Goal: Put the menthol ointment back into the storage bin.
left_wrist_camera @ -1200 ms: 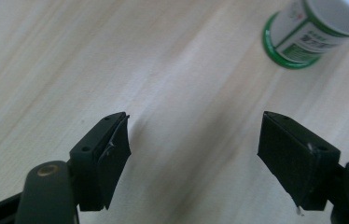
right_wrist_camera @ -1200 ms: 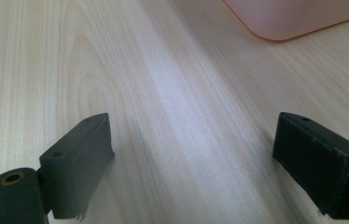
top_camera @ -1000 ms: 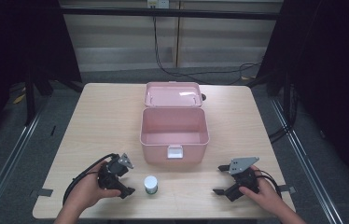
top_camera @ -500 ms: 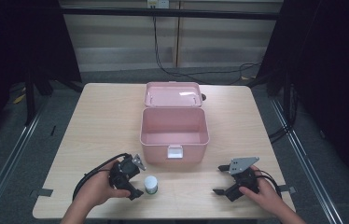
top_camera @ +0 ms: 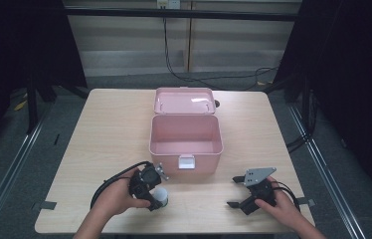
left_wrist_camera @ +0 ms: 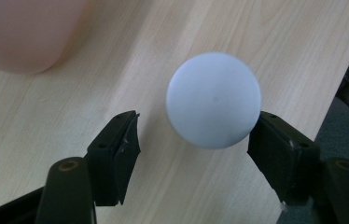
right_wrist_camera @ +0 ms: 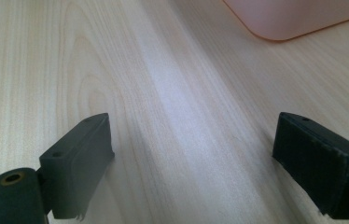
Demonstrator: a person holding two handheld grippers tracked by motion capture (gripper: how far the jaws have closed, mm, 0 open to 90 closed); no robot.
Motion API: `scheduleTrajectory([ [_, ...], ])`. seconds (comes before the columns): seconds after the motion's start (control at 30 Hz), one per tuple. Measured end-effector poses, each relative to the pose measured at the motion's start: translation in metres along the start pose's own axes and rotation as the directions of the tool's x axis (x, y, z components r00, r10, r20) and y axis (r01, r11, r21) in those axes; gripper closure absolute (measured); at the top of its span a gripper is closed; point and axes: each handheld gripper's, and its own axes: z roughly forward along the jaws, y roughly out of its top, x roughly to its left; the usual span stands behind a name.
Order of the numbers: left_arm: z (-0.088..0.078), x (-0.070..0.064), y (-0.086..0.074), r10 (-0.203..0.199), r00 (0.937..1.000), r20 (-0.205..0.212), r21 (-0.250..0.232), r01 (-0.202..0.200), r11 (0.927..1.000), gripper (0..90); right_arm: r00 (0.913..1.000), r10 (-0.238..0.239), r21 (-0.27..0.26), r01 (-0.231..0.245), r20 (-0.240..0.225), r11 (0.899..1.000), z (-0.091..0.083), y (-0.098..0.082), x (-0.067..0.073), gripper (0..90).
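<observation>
the pink box (left_wrist_camera: 21, 32) is blurred, cut off top-left

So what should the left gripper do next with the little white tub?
Probably finish closing. The left gripper has just been closing around the white tub; one jaw touches it, the other stands apart with bare table between.
</observation>
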Motion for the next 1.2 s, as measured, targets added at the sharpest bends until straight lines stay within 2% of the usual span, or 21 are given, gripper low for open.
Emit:
scheduleTrajectory([
  [0.17, 0.001, -0.002, 0.006, -0.006, 1.0, 0.0, 0.004, 0.006, 1.0, 36.7, 1.0, 0.0, 0.0, 0.0, 0.0, 1.0, 0.0, 0.0, 0.0, 11.2],
  [0.3, 0.001, -0.003, 0.01, 0.006, 1.0, 0.002, 0.012, -0.006, 0.9999, 41.0, 1.0, 0.0, 0.0, 0.0, 0.0, 1.0, 0.0, 0.0, 0.0, 11.2],
  [0.33, 0.001, -0.004, 0.012, 0.015, 0.9999, -0.003, 0.027, -0.015, 0.9995, 43.2, 1.0, 0.0, 0.0, 0.0, 0.0, 1.0, 0.0, 0.0, 0.0, 11.2],
  [0.53, -0.002, -0.004, 0.016, 0.022, 0.9997, -0.013, 0.048, -0.022, 0.9986, 49.9, 1.0, 0.0, 0.0, 0.0, 0.0, 1.0, 0.0, 0.0, 0.0, 11.2],
  [0.6, -0.003, -0.003, 0.017, 0.003, 0.9999, -0.011, 0.059, -0.002, 0.9983, 50.2, 1.0, 0.0, 0.0, 0.0, 0.0, 1.0, 0.0, 0.0, 0.0, 11.2],
  [0.77, -0.005, -0.003, 0.017, -0.003, 1.0, -0.005, 0.061, 0.003, 0.9981, 50.3, 1.0, 0.0, 0.0, 0.0, 0.0, 1.0, 0.0, 0.0, 0.0, 11.2],
  [0.9, -0.012, -0.003, 0.016, -0.033, 0.9994, 0.008, 0.052, 0.033, 0.9981, 50.3, 1.0, 0.0, 0.0, 0.0, 0.0, 1.0, 0.0, 0.0, 0.0, 11.2],
  [1.13, -0.026, 0.001, 0.019, -0.048, 0.9985, 0.025, 0.053, 0.046, 0.9975, 50.4, 1.0, 0.0, 0.0, 0.0, 0.0, 1.0, 0.0, 0.0, 0.0, 11.2],
  [1.2, -0.031, 0.0, 0.02, -0.07, 0.9971, 0.03, 0.056, 0.069, 0.9961, 50.4, 1.0, 0.0, 0.0, 0.0, 0.0, 1.0, 0.0, 0.0, 0.0, 11.2],
])
